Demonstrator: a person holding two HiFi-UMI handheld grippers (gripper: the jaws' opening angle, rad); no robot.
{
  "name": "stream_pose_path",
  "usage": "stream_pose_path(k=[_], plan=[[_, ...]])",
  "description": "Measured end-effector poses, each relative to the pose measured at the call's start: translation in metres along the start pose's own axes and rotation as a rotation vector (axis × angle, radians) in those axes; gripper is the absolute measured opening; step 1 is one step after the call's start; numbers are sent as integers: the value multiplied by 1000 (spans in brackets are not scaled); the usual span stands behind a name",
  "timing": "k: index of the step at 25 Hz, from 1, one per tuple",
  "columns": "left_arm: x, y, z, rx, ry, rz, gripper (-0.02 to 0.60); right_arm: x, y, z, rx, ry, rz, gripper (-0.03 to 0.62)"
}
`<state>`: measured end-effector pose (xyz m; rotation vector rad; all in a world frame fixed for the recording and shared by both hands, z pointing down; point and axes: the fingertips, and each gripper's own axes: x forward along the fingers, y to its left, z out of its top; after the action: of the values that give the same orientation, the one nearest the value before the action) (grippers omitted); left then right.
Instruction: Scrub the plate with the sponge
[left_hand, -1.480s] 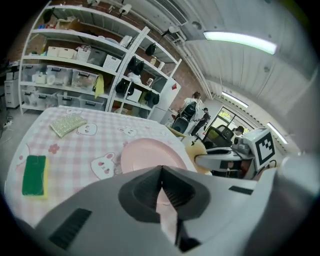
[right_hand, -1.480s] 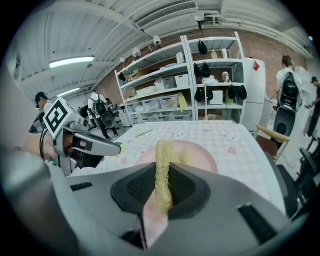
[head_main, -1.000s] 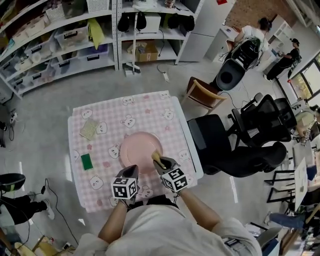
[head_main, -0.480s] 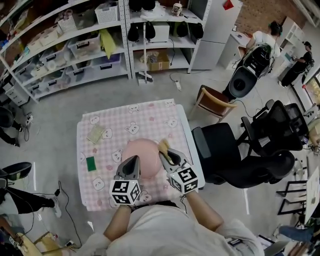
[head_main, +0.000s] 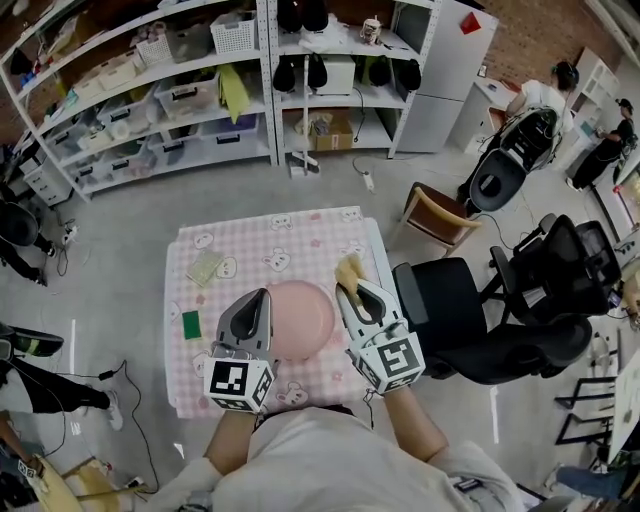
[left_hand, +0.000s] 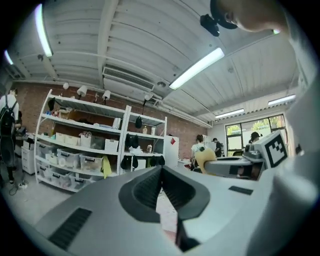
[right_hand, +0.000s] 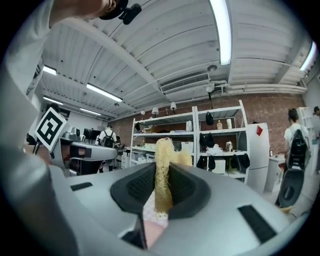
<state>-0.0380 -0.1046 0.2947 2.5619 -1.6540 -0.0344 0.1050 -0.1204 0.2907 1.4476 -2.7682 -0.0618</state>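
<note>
A round pink plate (head_main: 300, 320) lies on the pink checked tablecloth (head_main: 290, 240), partly hidden by both grippers, which hang well above it. My right gripper (head_main: 351, 284) is over the plate's right rim, shut on a yellow fibrous sponge (head_main: 349, 267). In the right gripper view the sponge (right_hand: 162, 172) stands upright, pinched between the pads of the right gripper (right_hand: 162, 175). Over the plate's left rim my left gripper (head_main: 263, 294) is shut, and in its own view the left gripper (left_hand: 161, 172) holds nothing.
A green sponge (head_main: 192, 325) and a pale green cloth (head_main: 206, 267) lie on the table's left side. A black office chair (head_main: 455, 305) and a wooden chair (head_main: 437, 218) stand right of the table. Storage shelves (head_main: 190, 90) line the back. People sit at the far right.
Both grippers have risen from the plate toward the camera. The right one carried the sponge from the plate's near right part to beyond its right rim. The plate stayed put.
</note>
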Motion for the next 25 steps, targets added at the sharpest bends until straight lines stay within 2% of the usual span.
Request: stream_pose_path(k=[3, 13, 25], plan=[[-4, 1, 2, 37, 0, -5, 11, 0, 7, 7, -7, -11, 12, 64], [-11, 14, -13, 19, 27, 34, 11, 1, 14, 11, -32, -17, -10, 64], [-9, 14, -24, 0, 46, 17, 11, 5, 19, 4, -51, -1, -14, 63]])
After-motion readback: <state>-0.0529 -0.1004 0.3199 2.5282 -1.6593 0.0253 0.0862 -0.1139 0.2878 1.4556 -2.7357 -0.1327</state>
